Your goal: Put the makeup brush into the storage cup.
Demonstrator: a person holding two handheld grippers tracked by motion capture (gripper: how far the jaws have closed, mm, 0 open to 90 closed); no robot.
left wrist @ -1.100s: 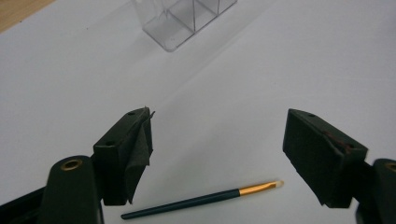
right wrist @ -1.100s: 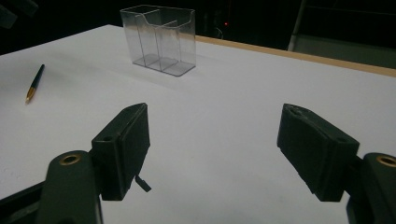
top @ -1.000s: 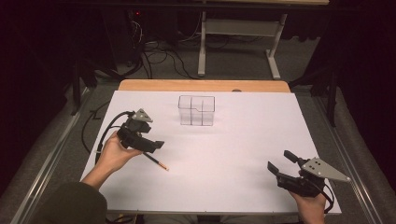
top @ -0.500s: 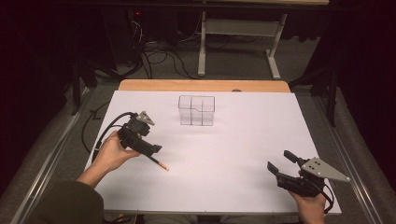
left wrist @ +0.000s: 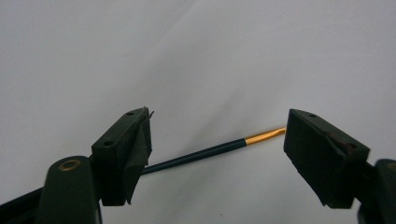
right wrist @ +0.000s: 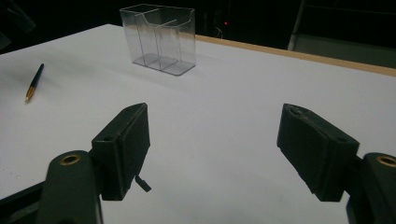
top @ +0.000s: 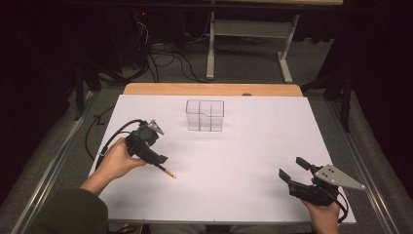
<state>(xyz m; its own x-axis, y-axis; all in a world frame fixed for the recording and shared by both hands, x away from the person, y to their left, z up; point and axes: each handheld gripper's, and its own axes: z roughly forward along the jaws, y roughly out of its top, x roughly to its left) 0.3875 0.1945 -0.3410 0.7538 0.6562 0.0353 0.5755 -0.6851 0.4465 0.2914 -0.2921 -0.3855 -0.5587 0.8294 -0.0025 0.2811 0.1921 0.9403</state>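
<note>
A clear box (top: 205,115) with compartments stands upright on the white sheet (top: 253,146), above the middle of the high view; in the right gripper view it sits at upper left (right wrist: 159,39). A wooden edge (top: 214,89) runs along the sheet's top side. Beyond it, at the top of the frame, a grey stand (top: 248,48) rises from the floor, with cables (top: 165,53) tangled to its left.
</note>
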